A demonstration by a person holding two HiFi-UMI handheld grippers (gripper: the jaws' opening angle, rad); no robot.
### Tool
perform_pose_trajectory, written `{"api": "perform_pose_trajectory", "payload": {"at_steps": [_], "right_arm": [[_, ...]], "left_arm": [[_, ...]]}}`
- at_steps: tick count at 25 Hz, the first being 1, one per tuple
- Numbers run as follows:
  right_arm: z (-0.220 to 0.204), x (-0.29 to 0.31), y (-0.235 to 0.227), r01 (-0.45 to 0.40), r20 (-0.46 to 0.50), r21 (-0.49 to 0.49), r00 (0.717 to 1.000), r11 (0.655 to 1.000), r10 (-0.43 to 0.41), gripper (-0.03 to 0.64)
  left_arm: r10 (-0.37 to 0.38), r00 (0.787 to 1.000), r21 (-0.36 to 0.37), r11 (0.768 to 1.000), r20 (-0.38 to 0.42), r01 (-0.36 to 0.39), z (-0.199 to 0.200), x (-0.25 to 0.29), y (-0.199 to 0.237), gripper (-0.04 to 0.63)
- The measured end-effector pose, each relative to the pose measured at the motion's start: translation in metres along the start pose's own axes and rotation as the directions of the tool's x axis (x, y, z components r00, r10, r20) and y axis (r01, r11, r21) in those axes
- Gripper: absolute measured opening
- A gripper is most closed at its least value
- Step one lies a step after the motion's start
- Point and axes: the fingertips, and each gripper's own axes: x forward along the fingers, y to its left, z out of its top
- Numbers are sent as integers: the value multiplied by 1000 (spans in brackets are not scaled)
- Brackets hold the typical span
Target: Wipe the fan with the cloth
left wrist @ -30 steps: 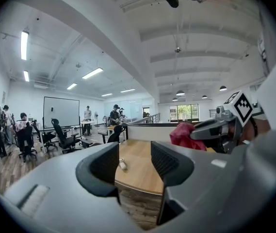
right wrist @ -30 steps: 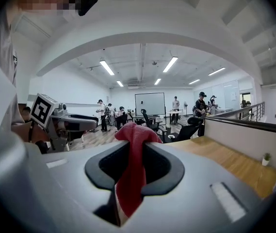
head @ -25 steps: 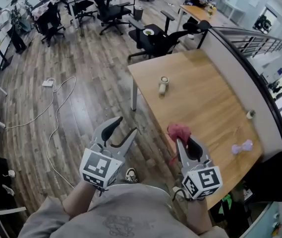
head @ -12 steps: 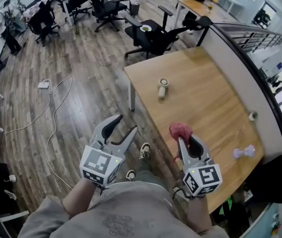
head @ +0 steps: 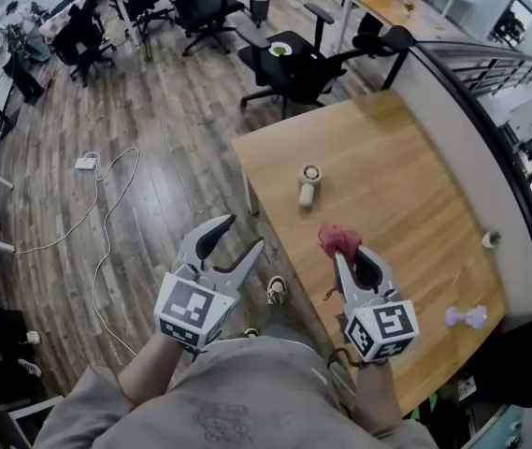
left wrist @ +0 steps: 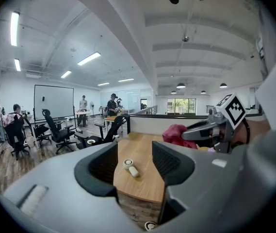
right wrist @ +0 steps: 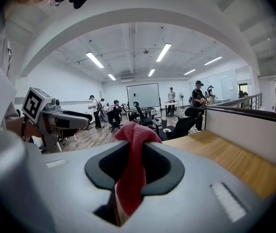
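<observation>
The right tool [head: 355, 262] is clenched on a red cloth [head: 338, 243], which bunches above its tips and hangs limp between the jaws. The left tool [head: 238, 236] is released: its jaws have just been opening and nothing sits between them. The small white fan [head: 309, 185] lies on its side on the wooden counter [head: 406, 195], ahead of both tools and well apart from them.

The cloth looks soft and light, so a bunched fold should wipe better than a loose end. The fan looks light, hard and likely to slide or roll on the smooth wood. The left tool would probably do best pinching its slim handle, gently, leaving the round head free for the cloth.
</observation>
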Motion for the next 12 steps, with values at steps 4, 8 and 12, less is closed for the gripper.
{"api": "perform_pose_trajectory", "payload": {"at_steps": [4, 8, 12], "right_arm": [[4, 30, -32, -14, -8, 14, 1000, 1000, 14, 84], [3, 51, -62, -14, -24, 36, 1000, 999, 15, 84], [2, 68, -88, -2, -35, 63, 999, 998, 4, 84]], "left_arm": [[-5, 999, 9, 1000, -42, 6, -1, 41, 9, 222], [-24, 997, 36, 999, -77, 27, 0, 77, 9, 222], [-56, 993, 13, 998, -108, 58, -1, 108, 11, 222]]}}
